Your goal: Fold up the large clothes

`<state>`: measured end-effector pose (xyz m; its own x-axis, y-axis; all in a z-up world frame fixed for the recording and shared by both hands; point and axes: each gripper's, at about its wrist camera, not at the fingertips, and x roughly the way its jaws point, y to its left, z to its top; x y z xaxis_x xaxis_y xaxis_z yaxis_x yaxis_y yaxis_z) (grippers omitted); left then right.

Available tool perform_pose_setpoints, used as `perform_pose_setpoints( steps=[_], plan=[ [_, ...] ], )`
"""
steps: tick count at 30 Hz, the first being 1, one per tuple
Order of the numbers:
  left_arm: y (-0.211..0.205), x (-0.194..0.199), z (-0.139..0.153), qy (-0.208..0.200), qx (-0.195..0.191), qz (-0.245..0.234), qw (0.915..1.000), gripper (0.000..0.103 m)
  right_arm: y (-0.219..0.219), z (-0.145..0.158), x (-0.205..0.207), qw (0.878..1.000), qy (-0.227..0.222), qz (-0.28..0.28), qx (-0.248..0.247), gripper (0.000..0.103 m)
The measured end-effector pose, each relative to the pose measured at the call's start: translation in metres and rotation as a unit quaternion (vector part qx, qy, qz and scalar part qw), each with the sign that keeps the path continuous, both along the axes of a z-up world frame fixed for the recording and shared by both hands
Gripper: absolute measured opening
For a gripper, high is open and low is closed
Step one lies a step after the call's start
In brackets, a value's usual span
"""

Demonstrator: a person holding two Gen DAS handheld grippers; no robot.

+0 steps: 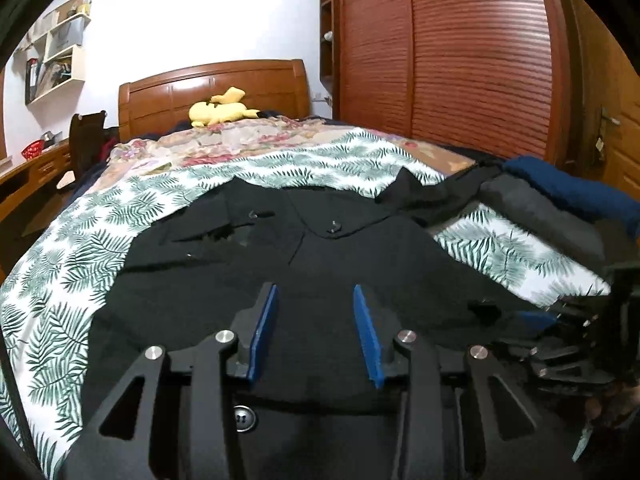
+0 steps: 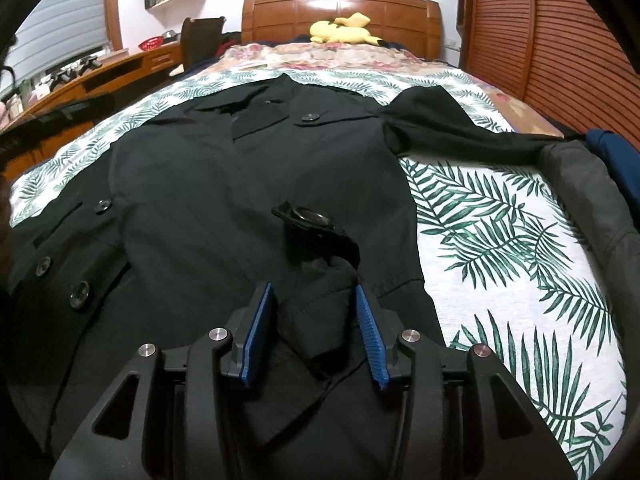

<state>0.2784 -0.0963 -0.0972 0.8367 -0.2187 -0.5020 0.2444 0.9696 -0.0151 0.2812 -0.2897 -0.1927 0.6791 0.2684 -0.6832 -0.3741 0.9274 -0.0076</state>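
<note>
Large black buttoned coat (image 2: 224, 184) lies spread front-up on the leaf-print bedsheet (image 2: 500, 248), collar toward the far wooden headboard (image 2: 340, 8). One sleeve (image 2: 460, 128) stretches out to the right toward a grey folded garment (image 2: 592, 184) and a blue one (image 2: 612, 148) at the bed's right edge.

Right gripper (image 2: 316, 292) — blue pads partly apart, straddling a raised cuff or strap end with a button tab (image 2: 316, 224); pads do not visibly press the cloth, so I read it as released, not held. Left gripper (image 1: 316, 292) hovers low over the coat body, jaws partly apart, nothing between them.

Progress, as judged: early. Coat is laid flat, one cuff end brought onto the body; right sleeve not yet folded in, no body folds made.
</note>
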Motion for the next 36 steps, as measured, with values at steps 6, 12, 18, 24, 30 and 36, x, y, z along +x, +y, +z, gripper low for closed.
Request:
perform_pose_setpoints(
  steps=[6, 12, 18, 24, 30, 36],
  plan=[
    [-0.006, 0.007, -0.018, 0.018, 0.008, -0.015, 0.9997, 0.037, -0.001, 0.0, -0.001, 1.0, -0.005, -0.003, 0.002, 0.044],
    [-0.004, 0.003, -0.021, 0.011, 0.002, -0.011, 0.9999, 0.038, 0.001, 0.002, -0.004, 1.0, -0.012, -0.001, -0.001, 0.045],
    [-0.004, 0.002, -0.024, 0.007, 0.004, -0.005, 1.0, 0.038, -0.011, 0.013, -0.009, 0.999, -0.011, 0.003, 0.031, 0.048],
    [-0.001, 0.004, -0.025, 0.01, -0.002, -0.002, 0.9999, 0.038, -0.035, 0.052, -0.004, 0.998, -0.055, -0.017, 0.035, 0.071],
    [0.0, 0.005, -0.025, 0.012, -0.006, -0.001, 0.9999, 0.038, -0.067, 0.087, 0.046, 0.996, -0.076, -0.049, 0.011, 0.071],
    [-0.001, 0.005, -0.025, 0.011, -0.006, -0.001, 0.9999, 0.038, -0.1, 0.082, 0.134, 0.994, -0.046, -0.1, 0.008, 0.071]
  ],
)
